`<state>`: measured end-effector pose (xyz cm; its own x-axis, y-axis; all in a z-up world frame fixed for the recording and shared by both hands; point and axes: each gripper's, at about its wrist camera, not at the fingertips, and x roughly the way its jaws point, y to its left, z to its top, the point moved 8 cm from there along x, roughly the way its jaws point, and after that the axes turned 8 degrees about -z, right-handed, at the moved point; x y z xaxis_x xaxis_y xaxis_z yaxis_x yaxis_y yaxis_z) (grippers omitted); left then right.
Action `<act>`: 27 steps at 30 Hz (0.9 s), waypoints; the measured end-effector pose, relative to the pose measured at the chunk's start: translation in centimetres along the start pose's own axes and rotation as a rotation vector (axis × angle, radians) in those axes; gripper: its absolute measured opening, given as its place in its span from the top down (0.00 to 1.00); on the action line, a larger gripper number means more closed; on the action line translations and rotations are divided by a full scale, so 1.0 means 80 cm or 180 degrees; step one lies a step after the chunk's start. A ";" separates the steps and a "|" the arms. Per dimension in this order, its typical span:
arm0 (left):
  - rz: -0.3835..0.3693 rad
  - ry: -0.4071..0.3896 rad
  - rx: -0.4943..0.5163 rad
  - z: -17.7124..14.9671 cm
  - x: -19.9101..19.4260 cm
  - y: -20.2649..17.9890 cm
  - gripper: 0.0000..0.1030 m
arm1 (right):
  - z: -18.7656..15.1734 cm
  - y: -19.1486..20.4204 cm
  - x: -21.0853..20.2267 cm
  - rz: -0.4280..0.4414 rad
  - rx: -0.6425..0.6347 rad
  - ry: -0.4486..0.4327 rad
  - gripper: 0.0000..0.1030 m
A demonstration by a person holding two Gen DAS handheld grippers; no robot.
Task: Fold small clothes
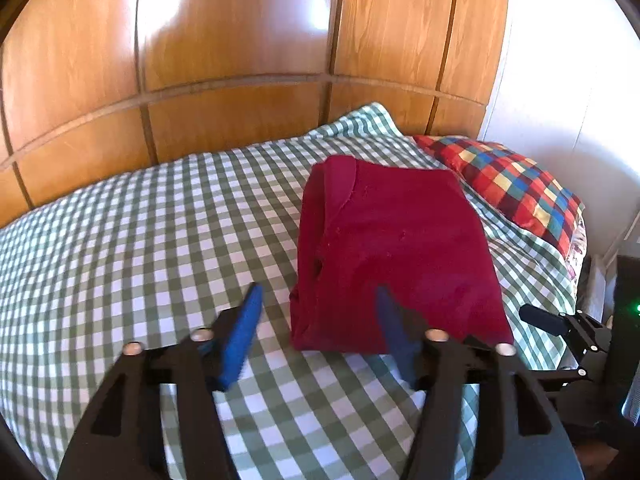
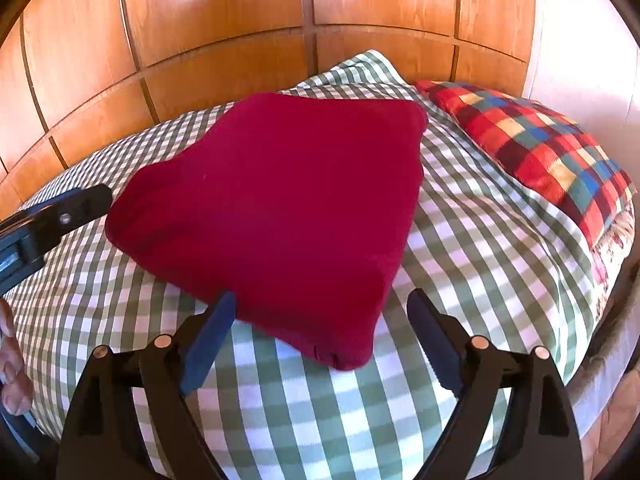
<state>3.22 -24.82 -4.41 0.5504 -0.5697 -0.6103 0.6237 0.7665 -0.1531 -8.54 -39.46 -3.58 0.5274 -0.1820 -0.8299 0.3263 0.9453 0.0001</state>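
- Folded dark red fabric garment (image 1: 394,256) lies flat on the green-and-white checked bedsheet (image 1: 140,240), towards the pillow end of the bed; layered fold edges show along its left side in the left wrist view.
- Left gripper (image 1: 320,292), black frame with blue finger pads: jaws spread wide, holding nothing. Right pad overlaps the garment's near edge in view; contact cannot be confirmed. Left pad is over bare sheet.
- Right gripper (image 2: 322,300), same build: jaws spread wide, holding nothing. Garment's near corner sits between the fingers in view.
- Multicoloured checked pillow (image 2: 536,152) rests just beyond and to the right of the garment, apart from it.
- Glossy wooden panelled wall (image 1: 240,40) stands behind the bed.
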 end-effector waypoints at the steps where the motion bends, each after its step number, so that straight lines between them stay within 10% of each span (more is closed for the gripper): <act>1: 0.0025 -0.0046 0.0013 -0.001 -0.008 -0.002 0.37 | -0.001 -0.002 -0.002 -0.0019 0.0035 0.0004 0.12; 10: 0.0398 -0.0267 0.0082 0.001 -0.047 0.000 0.13 | 0.013 -0.013 -0.050 -0.0304 0.0458 -0.0265 0.02; 27: 0.0593 -0.0417 0.0013 0.003 -0.075 0.010 0.04 | 0.022 -0.006 -0.093 -0.0549 0.0456 -0.0564 0.02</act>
<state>0.51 -20.84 -0.69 0.7235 -0.4523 -0.5215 0.5067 0.8610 -0.0438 -11.24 -39.02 3.58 0.5792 -0.3932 -0.7141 0.5241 0.8506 -0.0433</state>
